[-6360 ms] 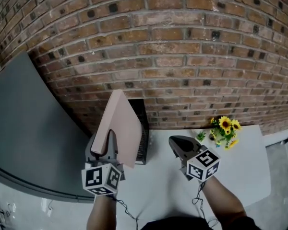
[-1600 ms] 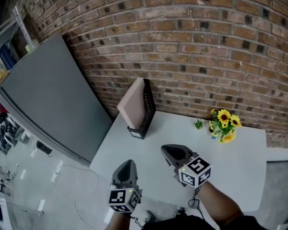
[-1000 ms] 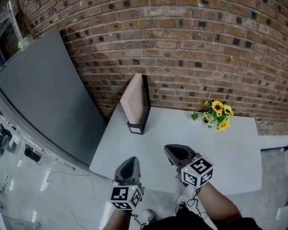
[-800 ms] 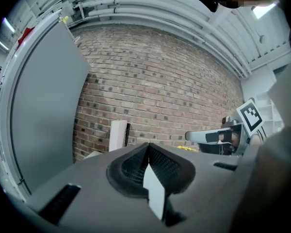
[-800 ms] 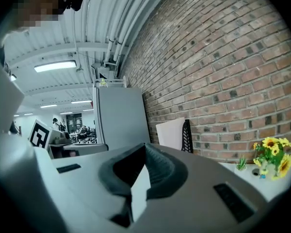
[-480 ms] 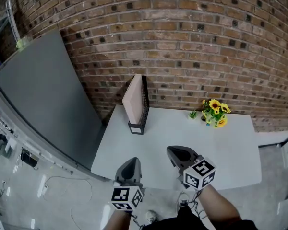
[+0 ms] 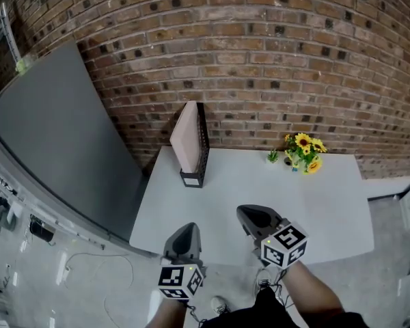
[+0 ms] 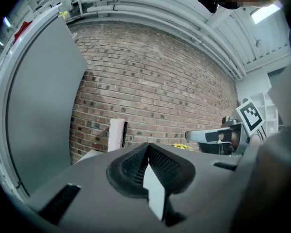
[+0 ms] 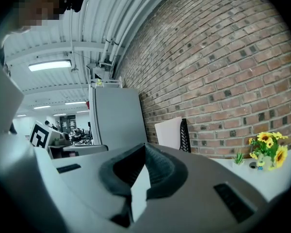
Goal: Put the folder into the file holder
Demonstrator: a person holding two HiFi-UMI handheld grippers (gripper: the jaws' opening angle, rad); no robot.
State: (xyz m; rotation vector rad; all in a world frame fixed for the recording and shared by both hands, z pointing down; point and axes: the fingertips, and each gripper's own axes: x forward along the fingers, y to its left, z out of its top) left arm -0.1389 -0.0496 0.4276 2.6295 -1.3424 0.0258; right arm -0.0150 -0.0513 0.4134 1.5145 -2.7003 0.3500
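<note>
Head view: shows pink folder (image 7: 186, 141) standing on edge inside black file holder (image 7: 202, 142) at far left corner of table (image 7: 314, 197), beside brick wall. Places left gripper (image 7: 184, 236) and right gripper (image 7: 254, 217) by table's near edge, well apart from holder, left one somewhat nearer.
Left gripper view: shows jaws pressed together on nothing; folder far ahead, slightly left, long side upright.
Right gripper view: shows jaws likewise closed and empty; folder ahead beyond them.
Judged complete: calls for no further reach.
</note>
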